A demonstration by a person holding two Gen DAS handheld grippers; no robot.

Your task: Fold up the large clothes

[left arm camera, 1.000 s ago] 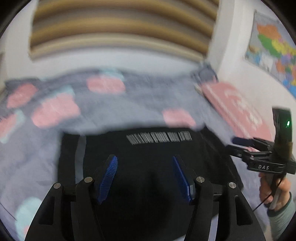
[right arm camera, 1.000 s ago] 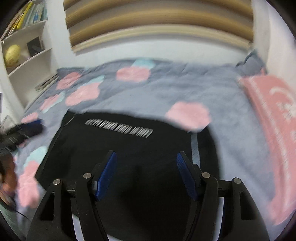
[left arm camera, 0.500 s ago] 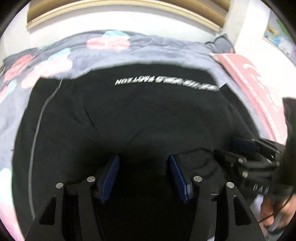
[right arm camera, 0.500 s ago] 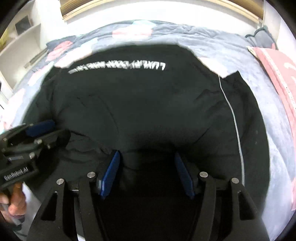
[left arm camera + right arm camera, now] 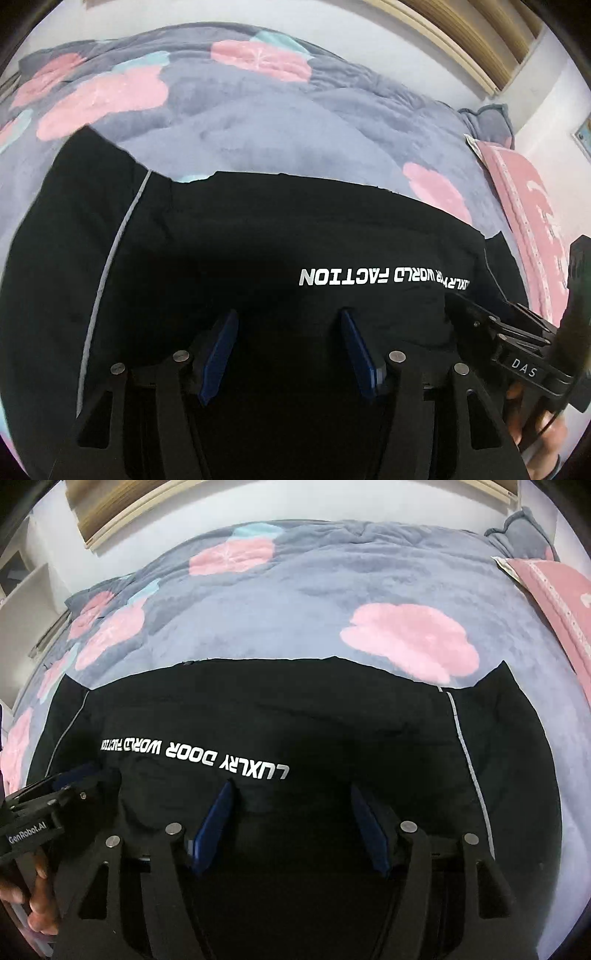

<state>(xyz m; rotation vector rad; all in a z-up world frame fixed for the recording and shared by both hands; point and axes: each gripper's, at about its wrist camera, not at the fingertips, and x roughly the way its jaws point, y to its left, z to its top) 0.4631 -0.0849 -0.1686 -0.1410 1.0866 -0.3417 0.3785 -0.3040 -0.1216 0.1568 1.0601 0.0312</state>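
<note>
A large black garment (image 5: pixel 258 240) with white upside-down lettering and thin grey piping lies spread on the bed; in the right wrist view the garment (image 5: pixel 332 720) fills the lower half. My left gripper (image 5: pixel 288 317) hangs low over its near part, blue pads apart, nothing pinched between them. My right gripper (image 5: pixel 291 786) is likewise open just above the cloth below the lettering. Each gripper shows in the other's view: the right gripper (image 5: pixel 509 343) at the right edge, the left gripper (image 5: pixel 55 786) at the left edge. They stand side by side.
A grey-blue blanket (image 5: pixel 258 129) with pink and teal blotches covers the bed under the garment. A pink pillow (image 5: pixel 535 206) lies along the right side. White shelves (image 5: pixel 22 590) stand at the left, a white wall behind. A hand (image 5: pixel 40 904) holds the left gripper's handle.
Both grippers have come down from high above the bed to just over the black garment and tilted downward. The lettering now reads large and sharp. Both jaws stay apart.
</note>
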